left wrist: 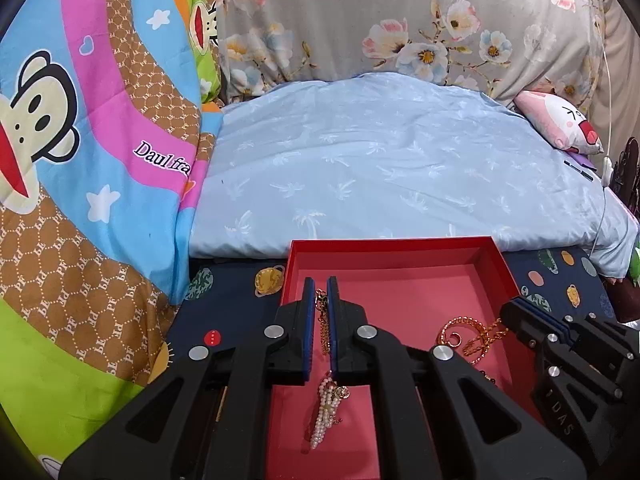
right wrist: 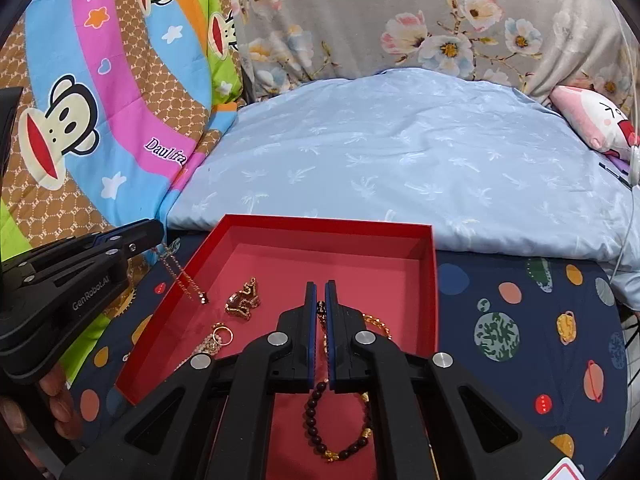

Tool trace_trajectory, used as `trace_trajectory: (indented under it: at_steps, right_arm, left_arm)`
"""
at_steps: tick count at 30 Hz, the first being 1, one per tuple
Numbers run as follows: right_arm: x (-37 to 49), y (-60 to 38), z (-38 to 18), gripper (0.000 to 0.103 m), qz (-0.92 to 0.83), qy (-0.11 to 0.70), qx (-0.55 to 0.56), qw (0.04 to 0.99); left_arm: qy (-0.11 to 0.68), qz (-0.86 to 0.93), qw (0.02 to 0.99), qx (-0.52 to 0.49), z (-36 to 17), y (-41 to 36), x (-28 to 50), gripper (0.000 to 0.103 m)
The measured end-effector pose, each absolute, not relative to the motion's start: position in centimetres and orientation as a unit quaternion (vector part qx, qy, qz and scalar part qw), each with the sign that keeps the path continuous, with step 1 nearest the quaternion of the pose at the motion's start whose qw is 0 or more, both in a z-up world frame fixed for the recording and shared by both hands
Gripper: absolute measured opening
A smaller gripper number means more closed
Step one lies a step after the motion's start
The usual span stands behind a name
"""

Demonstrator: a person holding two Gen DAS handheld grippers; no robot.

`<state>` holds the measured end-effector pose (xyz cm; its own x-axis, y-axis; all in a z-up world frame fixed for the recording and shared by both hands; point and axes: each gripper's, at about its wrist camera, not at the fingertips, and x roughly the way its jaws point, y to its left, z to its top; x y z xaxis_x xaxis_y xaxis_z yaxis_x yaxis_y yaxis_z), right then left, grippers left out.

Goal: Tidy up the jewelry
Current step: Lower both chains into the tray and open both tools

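A shallow red box [left wrist: 496,256] [right wrist: 430,280] lies on a dark planet-print cloth. My left gripper [left wrist: 321,292] is shut on a gold chain [left wrist: 323,328] with a pearl tassel [left wrist: 326,412] hanging over the box's left part. In the right wrist view the chain [right wrist: 182,274] dangles from the left gripper [right wrist: 152,236] over the box's left rim. My right gripper [right wrist: 321,296] is shut on a dark bead bracelet [right wrist: 338,424] with gold charms, over the box. A gold necklace [left wrist: 476,336], a gold pendant [right wrist: 244,300] and rings [right wrist: 220,336] lie inside.
The planet-print cloth [right wrist: 520,320] surrounds the box. Behind it lie a light blue quilt [left wrist: 380,168], a colourful monkey-print blanket [left wrist: 80,160] at left, a floral pillow [left wrist: 380,20] at the back and a pink plush cushion [left wrist: 560,124] at right.
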<state>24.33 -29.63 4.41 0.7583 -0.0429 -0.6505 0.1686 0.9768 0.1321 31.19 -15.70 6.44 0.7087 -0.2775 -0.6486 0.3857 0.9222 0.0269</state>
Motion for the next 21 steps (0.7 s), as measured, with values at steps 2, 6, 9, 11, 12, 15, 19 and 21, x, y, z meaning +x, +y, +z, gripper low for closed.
trace_trajectory:
  at_steps: [2, 6, 9, 11, 12, 15, 19, 21]
  right_arm:
    - [24.6, -29.5, 4.2, 0.003, -0.055, 0.344, 0.091, 0.933]
    - [25.1, -29.4, 3.8, 0.003, -0.052, 0.347, 0.092, 0.932]
    - [25.3, -29.3, 3.5, 0.003, -0.05, 0.349, 0.091, 0.931]
    - [25.5, -29.3, 3.5, 0.003, -0.049, 0.348, 0.091, 0.932]
    - [25.5, -29.3, 3.5, 0.003, -0.049, 0.348, 0.092, 0.932]
    - [25.6, -29.2, 3.3, 0.003, -0.048, 0.349, 0.092, 0.931]
    - [26.0, -28.9, 3.2, 0.003, -0.047, 0.351, 0.091, 0.931]
    - [26.2, -28.8, 3.1, 0.003, -0.047, 0.352, 0.09, 0.93]
  left_arm:
    - [0.338, -0.179, 0.92, 0.083, 6.1, -15.9, 31.4, 0.005]
    - [0.341, -0.178, 0.919, 0.083, 5.7, -15.9, 31.7, 0.005]
    - [0.344, -0.177, 0.919, 0.082, 5.4, -15.9, 32.0, 0.005]
    - [0.345, -0.176, 0.918, 0.08, 5.2, -15.9, 32.1, 0.005]
    - [0.346, -0.176, 0.918, 0.08, 5.1, -15.9, 32.2, 0.005]
    - [0.349, -0.175, 0.917, 0.079, 4.9, -15.9, 32.4, 0.005]
    - [0.35, -0.171, 0.917, 0.079, 4.6, -15.9, 32.5, 0.005]
    - [0.352, -0.17, 0.917, 0.079, 4.5, -15.9, 32.7, 0.005]
